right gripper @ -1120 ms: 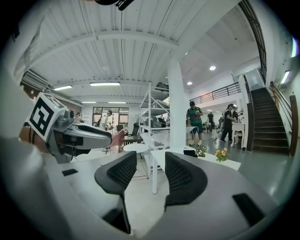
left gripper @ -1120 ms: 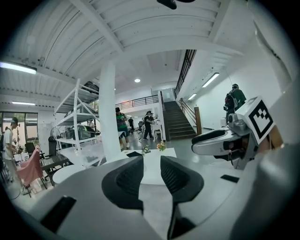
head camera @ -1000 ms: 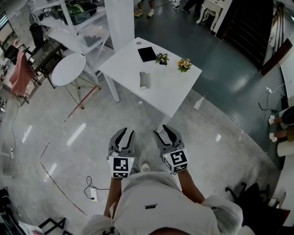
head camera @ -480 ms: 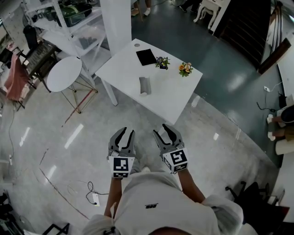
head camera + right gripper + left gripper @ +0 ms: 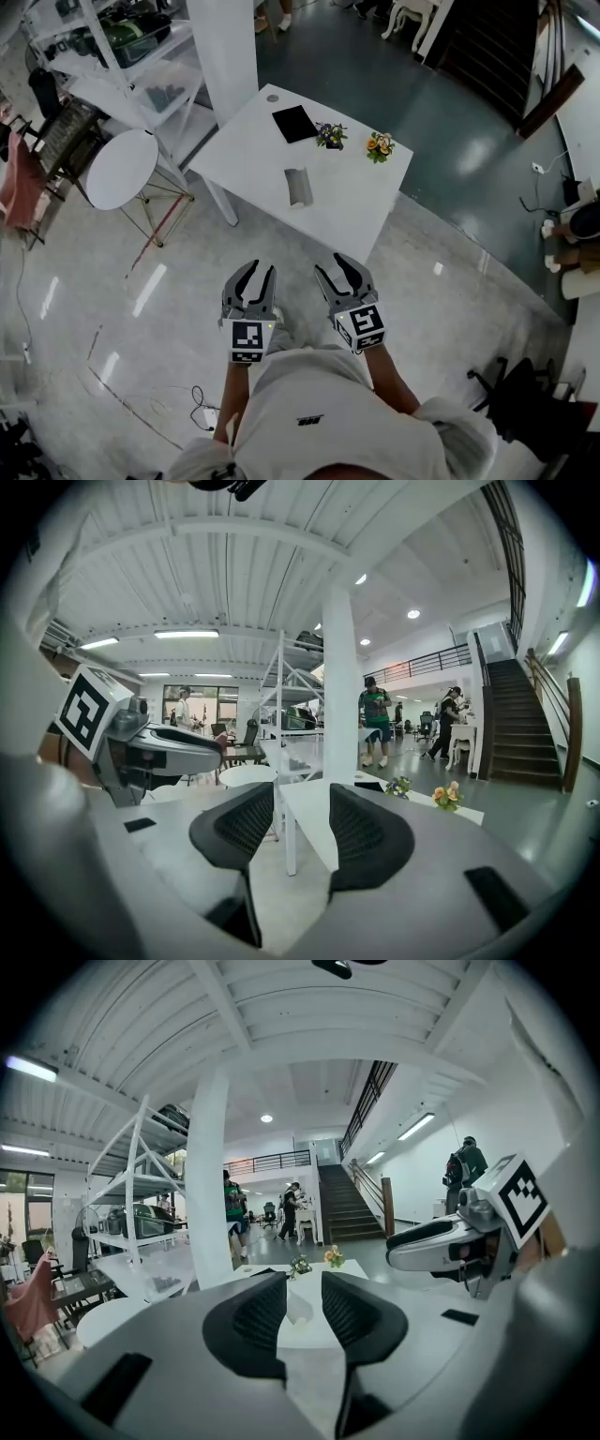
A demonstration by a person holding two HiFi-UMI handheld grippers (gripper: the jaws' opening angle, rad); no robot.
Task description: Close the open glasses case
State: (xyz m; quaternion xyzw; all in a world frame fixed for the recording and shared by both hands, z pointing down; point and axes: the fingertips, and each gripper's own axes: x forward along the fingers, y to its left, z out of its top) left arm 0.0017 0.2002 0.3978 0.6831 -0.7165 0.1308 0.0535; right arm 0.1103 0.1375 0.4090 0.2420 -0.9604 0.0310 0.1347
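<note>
The grey glasses case lies open on the white table, well ahead of both grippers. My left gripper and right gripper hang side by side over the floor, short of the table's near edge, both open and empty. In the left gripper view the case shows small between the open jaws of the left gripper. The right gripper view looks past the right gripper at the table's near corner; the case is not visible there.
On the table's far side lie a black pad and two small flower pots. A round white side table, a shelving rack and a white column stand left. A dark chair stands at right.
The view has shifted forward: the table and case sit slightly nearer and lower in the head view. Both grippers keep the same open pose in front of the body.
</note>
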